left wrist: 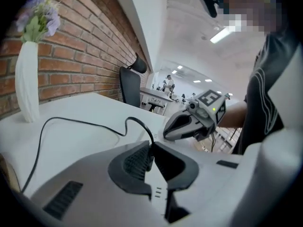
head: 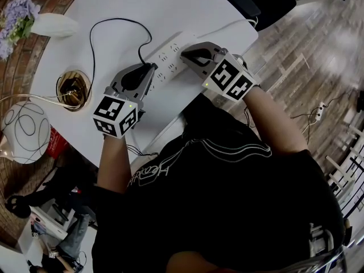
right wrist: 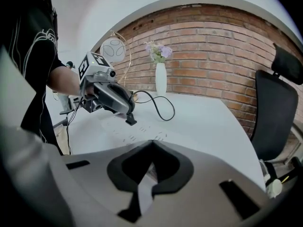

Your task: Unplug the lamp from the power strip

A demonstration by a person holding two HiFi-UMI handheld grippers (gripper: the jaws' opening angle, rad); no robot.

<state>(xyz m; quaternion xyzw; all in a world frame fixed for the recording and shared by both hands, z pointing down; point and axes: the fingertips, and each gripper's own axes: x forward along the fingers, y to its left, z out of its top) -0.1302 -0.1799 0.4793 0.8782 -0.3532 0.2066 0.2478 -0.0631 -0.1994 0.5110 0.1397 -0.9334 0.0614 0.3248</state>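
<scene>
A white power strip [head: 168, 54] lies on the white table [head: 114, 4]. The lamp's black plug [right wrist: 130, 121] stands in it, and its black cable [head: 94, 44] loops back to the lamp's gold base [head: 73, 90] under a white globe [head: 25, 131]. My left gripper [head: 152, 67] is shut on the plug; in the left gripper view the cable [left wrist: 85, 123] runs out from between the closed tips [left wrist: 151, 148]. My right gripper [head: 183, 54] is shut, its tips [right wrist: 151, 144] resting on the strip [right wrist: 137, 131] a little to the right of the plug.
A white vase [head: 54, 24] with purple flowers stands at the table's far left by the brick wall [right wrist: 213, 56]. A black office chair [right wrist: 277, 112] is beyond the table's far end. The table's near edge [head: 165, 129] runs just before my body.
</scene>
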